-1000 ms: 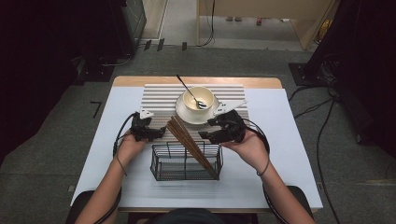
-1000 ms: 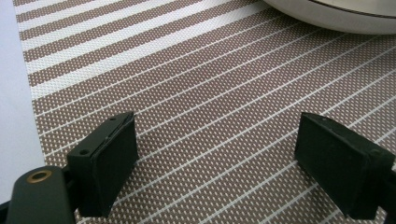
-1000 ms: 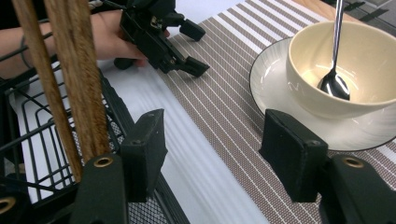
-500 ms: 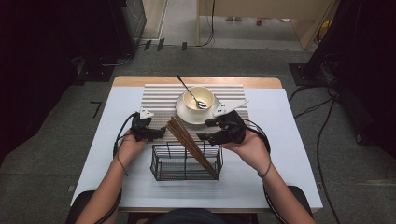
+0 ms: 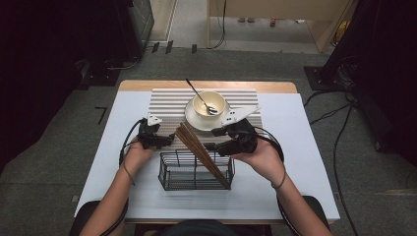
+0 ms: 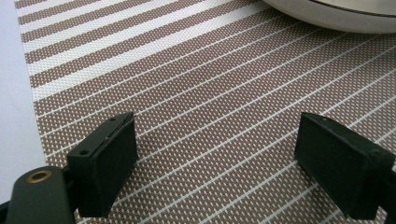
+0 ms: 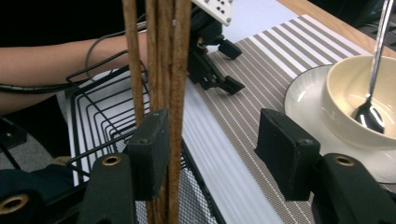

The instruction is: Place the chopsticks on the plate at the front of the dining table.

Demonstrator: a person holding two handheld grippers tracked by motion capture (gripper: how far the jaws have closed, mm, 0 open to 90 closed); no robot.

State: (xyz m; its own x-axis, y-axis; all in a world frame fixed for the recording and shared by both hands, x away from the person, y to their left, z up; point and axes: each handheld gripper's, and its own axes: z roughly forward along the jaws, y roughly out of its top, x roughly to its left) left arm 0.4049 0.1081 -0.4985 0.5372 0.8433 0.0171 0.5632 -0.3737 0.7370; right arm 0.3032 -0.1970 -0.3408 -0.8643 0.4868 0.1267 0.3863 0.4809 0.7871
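My right claw at the chopsticks in the wire basket

My right claw point(image 7: 212, 154) has been closing but stands spread, one pad beside the chopsticks point(image 5: 201, 152), nothing pinched. They lean in the wire basket point(image 5: 195, 172) near the counter's point(image 5: 305, 162) front edge. My left claw point(image 6: 215, 158) hangs spread over the striped mat point(image 5: 167, 105), empty.

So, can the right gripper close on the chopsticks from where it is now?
Probably yes. The right gripper is open, and the chopsticks already stand between its jaws, against one pad; nothing blocks the other pad.
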